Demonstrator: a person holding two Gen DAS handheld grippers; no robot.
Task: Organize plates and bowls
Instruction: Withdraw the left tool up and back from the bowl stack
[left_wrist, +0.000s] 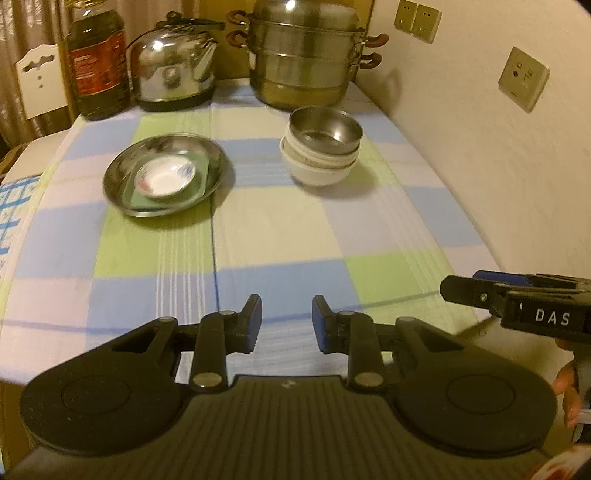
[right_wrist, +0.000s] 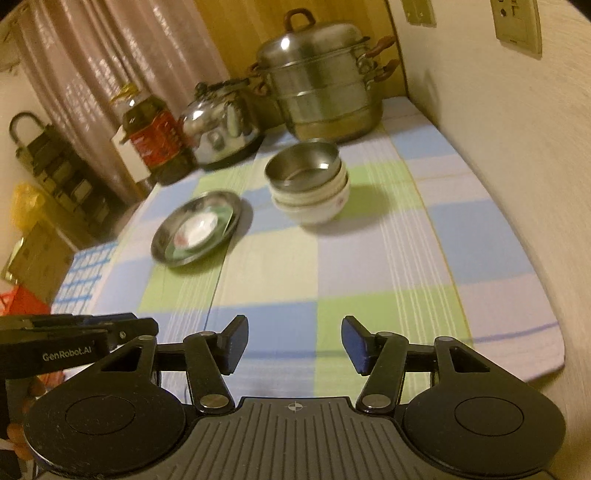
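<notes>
i'm holding the left gripper (left_wrist: 287, 319) with a narrow gap, gripping nothing, and the right gripper (right_wrist: 291, 344) parted wider, also empty, both hovering over the near tablecloth (left_wrist: 280, 236). the bowl stack (left_wrist: 320, 149) and steel plate (left_wrist: 164, 173) are sitting well ahead, apart.

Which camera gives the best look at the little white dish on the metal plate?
The left wrist view: the small white dish shows its rim and painted pattern, sitting on a green square piece in the metal plate. The right wrist view shows it blurred and more side-on.
</notes>
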